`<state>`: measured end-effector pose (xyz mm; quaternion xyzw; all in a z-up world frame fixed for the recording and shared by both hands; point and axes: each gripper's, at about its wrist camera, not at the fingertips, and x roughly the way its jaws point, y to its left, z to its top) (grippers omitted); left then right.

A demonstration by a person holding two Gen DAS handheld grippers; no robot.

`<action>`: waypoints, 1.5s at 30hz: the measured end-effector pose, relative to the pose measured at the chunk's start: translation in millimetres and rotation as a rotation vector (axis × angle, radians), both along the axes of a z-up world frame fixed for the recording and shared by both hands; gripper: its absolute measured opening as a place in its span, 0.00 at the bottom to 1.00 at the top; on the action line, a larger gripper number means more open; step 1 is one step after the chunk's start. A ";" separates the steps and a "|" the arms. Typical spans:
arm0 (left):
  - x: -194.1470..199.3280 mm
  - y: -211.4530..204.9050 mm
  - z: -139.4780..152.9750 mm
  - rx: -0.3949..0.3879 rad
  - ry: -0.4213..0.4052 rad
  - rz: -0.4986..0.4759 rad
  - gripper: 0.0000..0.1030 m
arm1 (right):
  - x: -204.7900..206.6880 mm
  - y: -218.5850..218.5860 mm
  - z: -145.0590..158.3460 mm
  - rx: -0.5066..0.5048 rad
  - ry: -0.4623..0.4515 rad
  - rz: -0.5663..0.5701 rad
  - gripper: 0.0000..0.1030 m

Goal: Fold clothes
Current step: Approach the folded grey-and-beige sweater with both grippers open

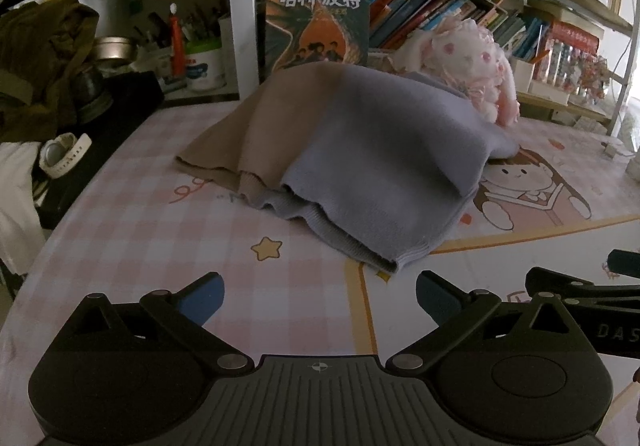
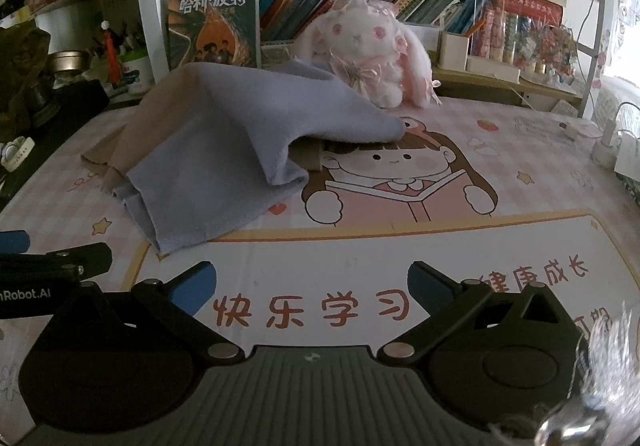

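Both the left tongs point(image 1: 320, 300) and right tongs point(image 2: 312, 286) hover spread and empty above the counter point(image 2: 520, 150); the half-folded lavender-and-beige sweater point(image 1: 360, 162) lies ahead, its near hem seemingly next to pinch.

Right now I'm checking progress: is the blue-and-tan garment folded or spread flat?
Folded, loosely: the garment lies doubled over itself in a humped pile, stacked hem edges showing, on the mat.

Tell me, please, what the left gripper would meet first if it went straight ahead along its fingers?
Probably the ribbed hem of the folded lilac and beige knit garment: it lies just ahead of the open left gripper, with only bare pink checked desk mat between. Depth is uncertain.
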<state>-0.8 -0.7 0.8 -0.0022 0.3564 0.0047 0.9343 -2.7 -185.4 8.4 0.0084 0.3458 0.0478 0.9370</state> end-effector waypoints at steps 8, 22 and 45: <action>-1.1 0.1 -2.1 0.004 0.003 0.002 1.00 | -0.8 -0.9 -0.5 0.007 0.005 -0.004 1.00; 2.9 2.0 -5.4 0.000 0.027 0.000 1.00 | 3.2 -0.2 -2.3 0.008 0.017 -0.007 1.00; 7.2 8.9 -7.2 -0.003 0.029 -0.010 1.00 | 6.0 9.6 -1.9 -0.008 0.018 -0.009 1.00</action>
